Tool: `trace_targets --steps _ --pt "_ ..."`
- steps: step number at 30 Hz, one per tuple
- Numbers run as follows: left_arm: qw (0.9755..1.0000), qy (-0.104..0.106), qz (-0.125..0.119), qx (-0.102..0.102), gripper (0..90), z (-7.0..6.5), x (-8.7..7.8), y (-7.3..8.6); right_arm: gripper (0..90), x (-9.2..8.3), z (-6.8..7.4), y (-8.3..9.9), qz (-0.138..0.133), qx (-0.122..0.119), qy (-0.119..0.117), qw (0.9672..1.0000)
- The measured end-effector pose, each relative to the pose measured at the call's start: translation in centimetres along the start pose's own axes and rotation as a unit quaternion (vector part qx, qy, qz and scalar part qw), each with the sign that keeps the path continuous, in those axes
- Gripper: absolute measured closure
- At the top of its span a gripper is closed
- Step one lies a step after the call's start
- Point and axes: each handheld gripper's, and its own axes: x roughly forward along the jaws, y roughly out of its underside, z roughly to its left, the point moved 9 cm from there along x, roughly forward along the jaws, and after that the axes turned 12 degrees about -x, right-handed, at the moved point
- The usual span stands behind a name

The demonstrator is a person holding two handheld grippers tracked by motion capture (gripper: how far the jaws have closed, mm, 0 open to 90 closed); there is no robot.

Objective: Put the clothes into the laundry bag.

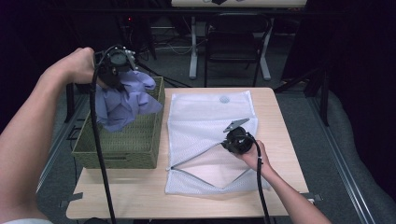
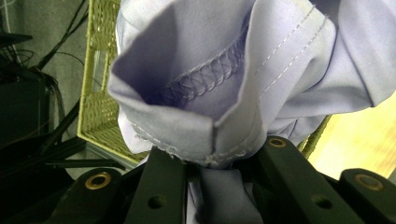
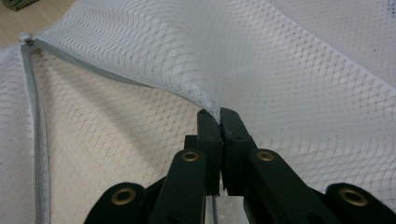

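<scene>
Scene: a person stands at a light wooden worktop (image 1: 280, 140) with a hand-held gripper in each hand, seen from above.
Left hand-held gripper (image 1: 116, 70): raised above the basket at the far left, jaws clamped narrow on a bunch of lilac cloth.
Lilac garment (image 1: 126, 100): hangs from the left gripper's jaws, draping down into the basket's open top; in the left gripper view its stitched hem and seam (image 2: 205, 77) fold open just beyond the jaws.
Basket (image 1: 116, 149): green, woven, rectangular, standing on the worktop's left side, just beside the mesh bag.
Mesh laundry bag (image 1: 205, 116): white, lying flat in the middle of the worktop, with a grey zip (image 1: 191, 157) unfastened across its near part.
Right hand-held gripper (image 1: 238, 140): low over the bag, jaws closed tight on the upper edge of the bag's opening.
Bag opening: the pinched edge (image 3: 212, 107) is lifted from the lower layer, so the mouth gapes in a wide V toward the zip's end at the bag's left side.
Right hand (image 1: 254, 156): rests by the bag's near right part.
Beyond the worktop: a dark chair (image 1: 236, 39) on a grey floor.
</scene>
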Motion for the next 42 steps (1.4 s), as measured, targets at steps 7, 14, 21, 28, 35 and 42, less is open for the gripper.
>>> trace_targets --steps 7,14,21,28,35,42 --pt "0.9998 -0.012 -0.004 0.013 79.3 0.1 -1.6 -1.5 88.3 0.0 0.0 0.0 -0.001 0.000 0.001 1.0000" --pt "0.9994 -0.019 -0.011 0.026 79.3 -0.3 -2.8 -3.1 88.3 0.0 0.0 0.0 -0.001 0.002 0.001 1.0000" --pt "0.9990 -0.023 -0.012 0.037 79.3 -0.7 -3.8 -4.5 88.3 0.0 0.0 0.0 -0.001 0.002 0.001 1.0000" --pt "0.9980 -0.029 -0.016 0.053 79.3 -1.2 -4.9 -6.3 88.3 0.0 -0.1 0.0 -0.002 0.003 0.001 1.0000" --pt "0.9964 -0.025 -0.039 0.071 79.2 -2.3 -5.8 -8.4 88.4 -0.1 -0.1 0.0 -0.003 0.004 0.002 1.0000" --pt "0.9946 -0.022 -0.050 0.088 79.1 -3.4 -6.1 -10.1 88.4 -0.2 -0.2 0.0 -0.005 0.004 0.004 1.0000"
